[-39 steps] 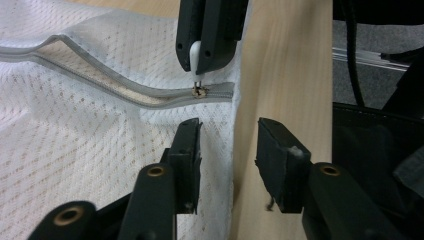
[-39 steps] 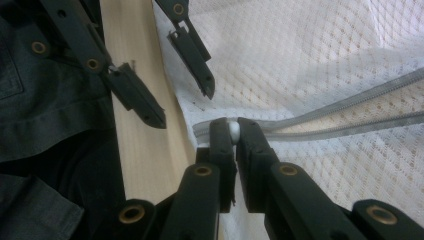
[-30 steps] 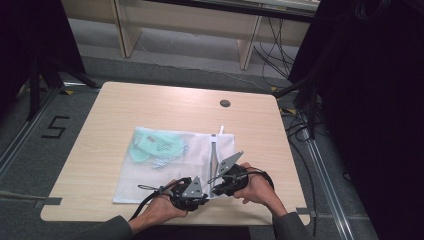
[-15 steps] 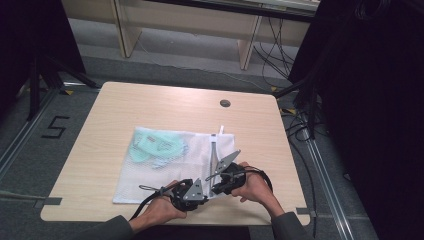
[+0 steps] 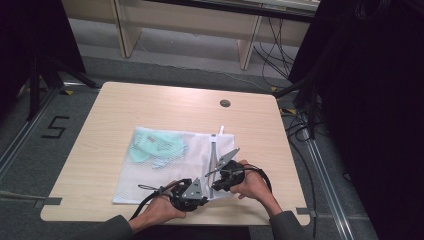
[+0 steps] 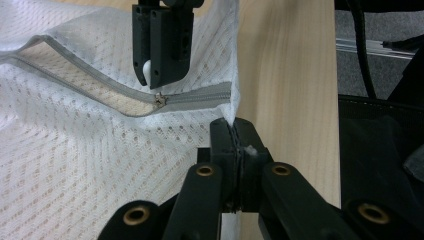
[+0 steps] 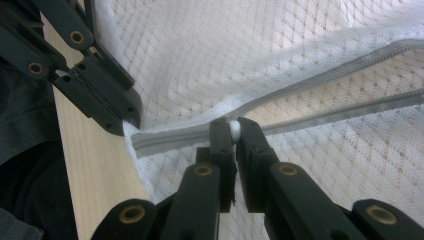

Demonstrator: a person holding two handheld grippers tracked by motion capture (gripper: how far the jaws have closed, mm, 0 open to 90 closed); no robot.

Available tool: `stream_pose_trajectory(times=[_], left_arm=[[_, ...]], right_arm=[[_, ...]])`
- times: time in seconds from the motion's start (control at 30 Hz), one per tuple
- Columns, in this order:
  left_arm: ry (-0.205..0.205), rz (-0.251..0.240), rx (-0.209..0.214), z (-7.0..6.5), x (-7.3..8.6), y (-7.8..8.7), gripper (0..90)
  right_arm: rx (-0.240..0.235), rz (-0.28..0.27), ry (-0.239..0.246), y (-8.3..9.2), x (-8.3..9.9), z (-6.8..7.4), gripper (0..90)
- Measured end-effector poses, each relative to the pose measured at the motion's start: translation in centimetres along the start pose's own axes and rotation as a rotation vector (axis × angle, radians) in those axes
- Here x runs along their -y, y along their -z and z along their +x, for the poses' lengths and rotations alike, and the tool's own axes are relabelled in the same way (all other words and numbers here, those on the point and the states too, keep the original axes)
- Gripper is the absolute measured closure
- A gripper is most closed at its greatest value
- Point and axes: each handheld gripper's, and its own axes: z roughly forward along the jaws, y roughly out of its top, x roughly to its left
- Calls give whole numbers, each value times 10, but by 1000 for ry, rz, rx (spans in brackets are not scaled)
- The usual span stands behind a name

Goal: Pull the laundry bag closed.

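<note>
A white mesh bag (image 5: 165,170) lies flat on the wooden table (image 5: 150,105), with a pale green cloth (image 5: 155,147) inside it. Its grey zipper (image 5: 214,150) runs along the right side and is partly unzipped. My left gripper (image 6: 235,132) is shut on the bag's near corner, just past the zipper's closed end (image 6: 200,95). My right gripper (image 7: 234,131) is shut on the small white zipper pull (image 7: 234,129), close to that end. In the high view the two grippers, left (image 5: 202,192) and right (image 5: 216,182), sit side by side at the table's front edge.
A round cable grommet (image 5: 225,103) sits near the table's far edge. Black cables (image 5: 295,125) and dark stands line the right side on the floor. A wooden desk frame (image 5: 245,40) stands beyond the table.
</note>
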Motion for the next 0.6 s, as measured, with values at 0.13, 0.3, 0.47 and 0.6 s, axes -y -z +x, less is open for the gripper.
stream_pose_trajectory(times=[0.13,0.3,0.47,0.6], left_arm=[[17,-6,48,2,0,-1,885],[43,-20,57,5,0,0,885],[35,-17,55,5,0,0,885],[34,-17,52,5,0,2,886]], right_arm=[[17,5,-3,-2,0,-2,867],[31,1,-1,-2,0,-5,867],[44,8,11,-4,-1,-6,867],[45,16,-2,-3,-1,-8,867]])
